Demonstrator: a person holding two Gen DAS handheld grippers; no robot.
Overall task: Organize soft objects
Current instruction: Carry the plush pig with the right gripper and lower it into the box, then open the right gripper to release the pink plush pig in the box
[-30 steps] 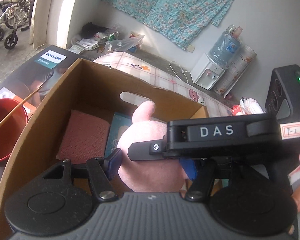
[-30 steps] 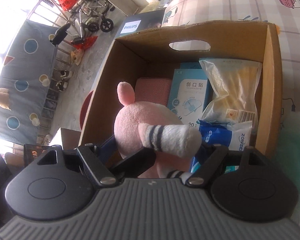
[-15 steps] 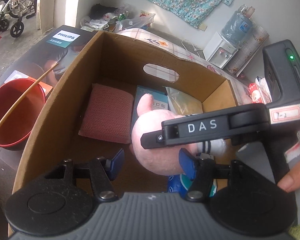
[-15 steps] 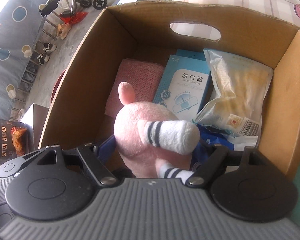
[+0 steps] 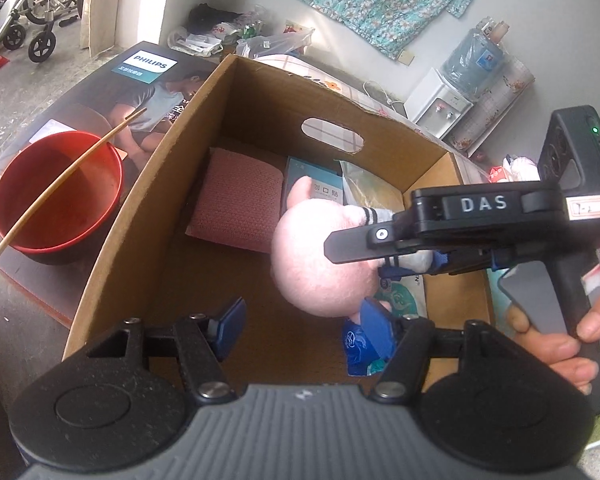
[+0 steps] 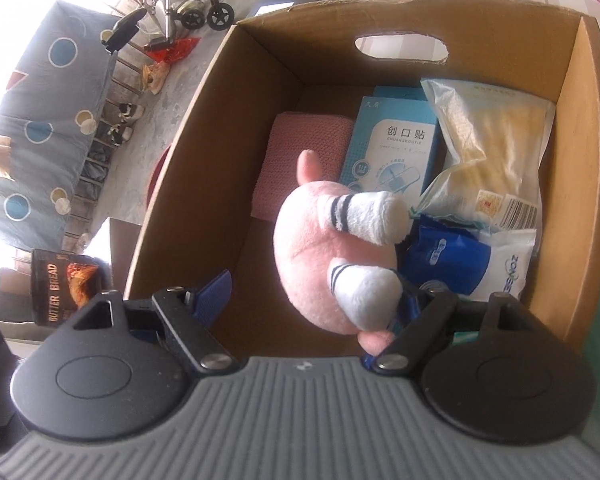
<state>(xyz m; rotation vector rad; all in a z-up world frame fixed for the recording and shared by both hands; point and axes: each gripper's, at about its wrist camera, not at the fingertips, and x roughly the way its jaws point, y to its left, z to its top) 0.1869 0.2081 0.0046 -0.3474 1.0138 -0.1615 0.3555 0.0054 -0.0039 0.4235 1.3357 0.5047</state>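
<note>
A pink plush toy (image 6: 320, 248) with white striped feet sits low inside an open cardboard box (image 6: 204, 128). It also shows in the left wrist view (image 5: 320, 264). My right gripper (image 6: 312, 296) is open, its jaws wide, the toy against the right finger only. My left gripper (image 5: 304, 320) is open and empty above the box's near side. A pink knit cloth (image 6: 296, 160) lies flat on the box floor at the back left.
The box also holds a blue plaster box (image 6: 392, 152), a clear packet of yellow material (image 6: 488, 152) and a blue-white tissue pack (image 6: 468, 264). A red bowl with a stick (image 5: 56, 192) stands left of the box on a Philips carton (image 5: 148, 68).
Both grippers let go of the toy and opened wide. The toy dropped lower into the box. The left gripper drew back toward the box's near side.
</note>
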